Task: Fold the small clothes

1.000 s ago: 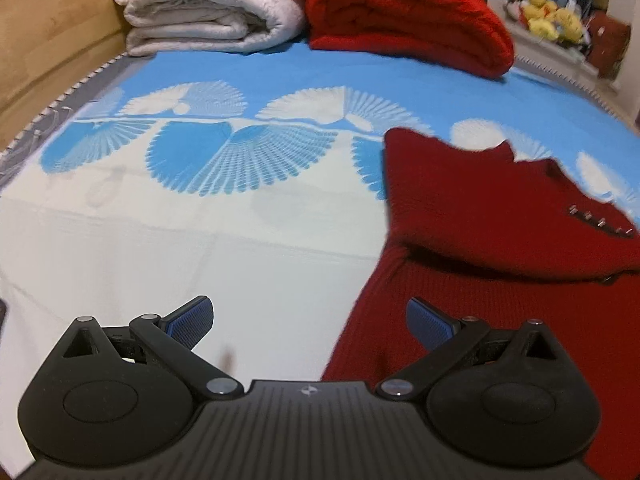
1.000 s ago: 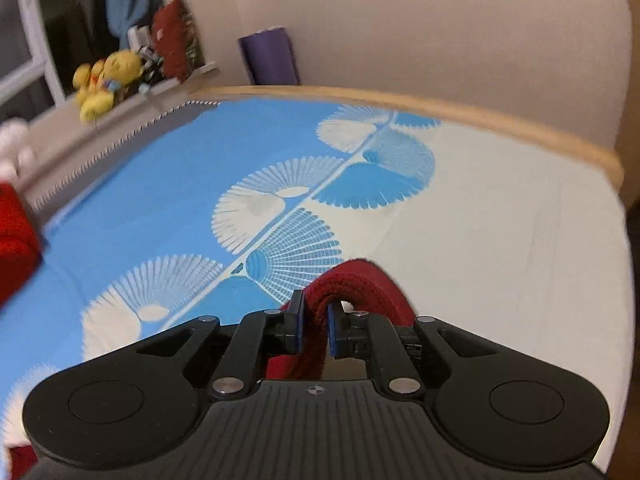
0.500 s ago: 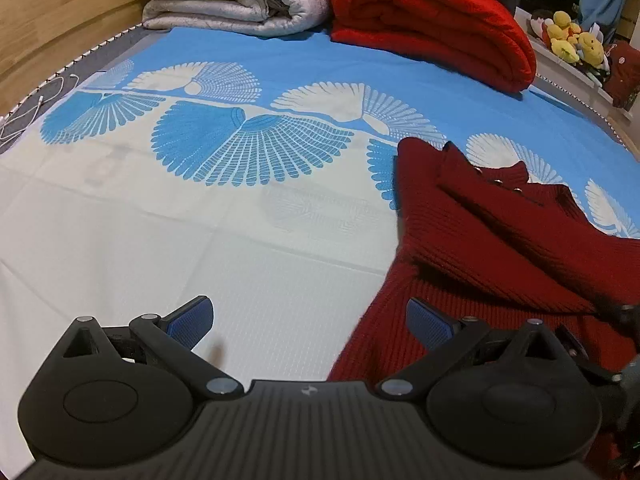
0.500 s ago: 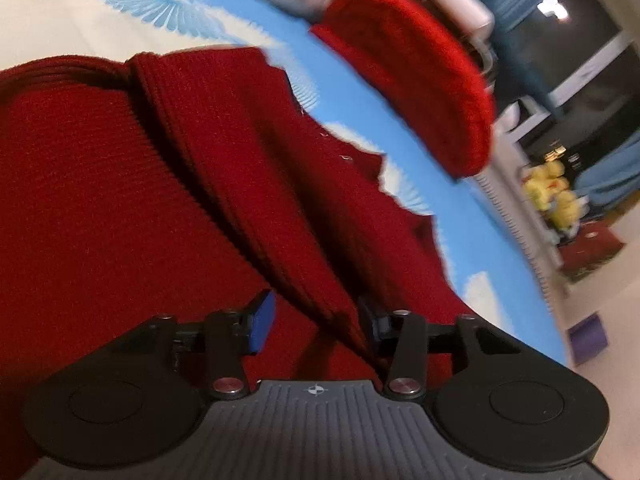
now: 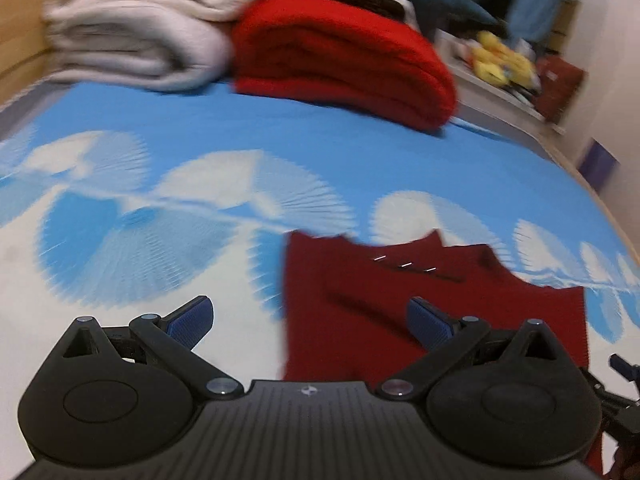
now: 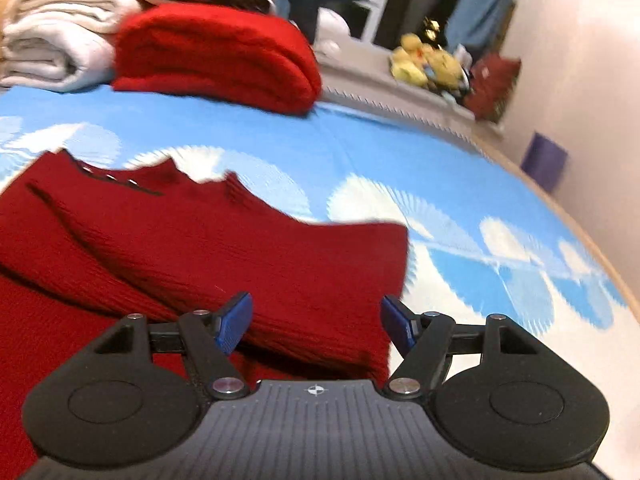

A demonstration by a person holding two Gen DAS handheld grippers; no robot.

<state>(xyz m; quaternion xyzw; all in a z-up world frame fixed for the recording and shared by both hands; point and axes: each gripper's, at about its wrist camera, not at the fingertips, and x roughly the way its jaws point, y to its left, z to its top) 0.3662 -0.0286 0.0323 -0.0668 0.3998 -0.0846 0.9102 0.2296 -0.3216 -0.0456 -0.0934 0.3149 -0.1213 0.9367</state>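
Note:
A dark red knit sweater (image 5: 400,292) lies flat on the blue and white fan-patterned sheet (image 5: 248,148), neck toward the far side, one sleeve folded across its body. My left gripper (image 5: 308,308) hovers open over the sweater's left edge, gripping nothing. In the right wrist view the sweater (image 6: 200,240) fills the lower left. My right gripper (image 6: 316,304) is above the sweater's right part, its jaws opening, and the pads press on nothing. A bit of the right gripper (image 5: 622,364) shows at the lower right of the left wrist view.
A folded red blanket (image 5: 344,56) and a folded white quilt (image 5: 132,36) are stacked at the head of the bed. Yellow plush toys (image 6: 424,64) sit on a ledge at the far right. A purple object (image 6: 544,160) stands by the wall.
My right gripper, which was shut on a red cuff, has opened and swung round over the sweater. The sleeve now lies across the body. The left gripper has shifted, still open.

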